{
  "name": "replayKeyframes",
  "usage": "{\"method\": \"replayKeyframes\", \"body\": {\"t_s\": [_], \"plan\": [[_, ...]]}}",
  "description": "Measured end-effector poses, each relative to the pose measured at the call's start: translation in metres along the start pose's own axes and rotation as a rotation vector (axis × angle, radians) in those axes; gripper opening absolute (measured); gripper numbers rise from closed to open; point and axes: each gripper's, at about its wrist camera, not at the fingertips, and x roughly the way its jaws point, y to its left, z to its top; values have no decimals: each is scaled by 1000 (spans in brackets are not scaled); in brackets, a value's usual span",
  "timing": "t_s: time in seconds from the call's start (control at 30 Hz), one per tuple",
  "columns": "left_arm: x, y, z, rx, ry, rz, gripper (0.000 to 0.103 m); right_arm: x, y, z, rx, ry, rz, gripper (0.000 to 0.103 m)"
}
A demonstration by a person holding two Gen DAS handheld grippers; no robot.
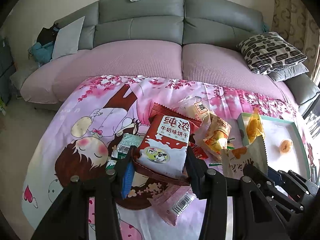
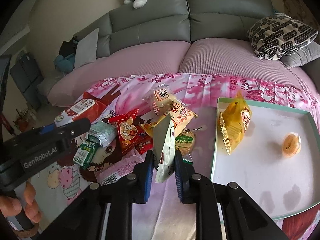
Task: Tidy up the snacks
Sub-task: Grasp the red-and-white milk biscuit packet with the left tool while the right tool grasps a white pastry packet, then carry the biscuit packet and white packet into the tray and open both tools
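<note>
On the cloth, pile: your loose snacks lie heaped mid-desk (image 2: pixel 140 210), left of the tray (image 2: pixel 215 156), so each one has to be lifted out and carried right.
Left hand-held gripper (image 1: pixel 160 160): you have it clamped on the biscuit pack (image 1: pixel 166 146), gripped low at both side edges; the pack tilts up clear of the heap, which keeps the packets below from dragging along.
Right hand-held gripper (image 2: pixel 164 166): its fingers press the sides of the white packet (image 2: pixel 166 150), held upright by its lower part. I judge that this hold lets you set it down flat in the tray.
Tray: it sits at the right of the desk, holding only 2 things, the yellow bag (image 2: pixel 234 128) propped near the left wall and the orange cup (image 2: pixel 291 145) further right. Most of its floor is bare, so both packs should fit.
Heap left: red packet (image 2: pixel 128 134), green packets (image 2: pixel 86 154) and a pink wrapper (image 1: pixel 174 202) await sorting.
Risk: both grippers work close together, so you could knock them.
</note>
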Motion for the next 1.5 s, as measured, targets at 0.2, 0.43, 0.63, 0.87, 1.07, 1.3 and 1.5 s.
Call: {"method": "replayKeyframes", "body": {"t_s": [0.2,0.43,0.63,0.87,1.07,1.3,1.5], "plan": [[-11,-5,3,11,-34,-7,48,-18,-2,5,18,-50,16,21],[-22,-25,5,42,-74,-30,48,-39,-12,11,35,-112,2,21],[-24,-62,4,89,-77,-98,48,-48,-54,13,135,-127,-110,21],[-25,-114,-3,163,-63,-184,48,-63,-125,7,291,-120,-268,21],[-22,-163,-17,269,-34,-224,48,-88,-176,-4,413,-134,-373,21],[-3,-196,-26,314,2,-241,48,-96,-221,-23,516,-107,-462,21],[16,-215,-26,325,30,-238,48,-90,-232,-29,525,-80,-499,21]]}}
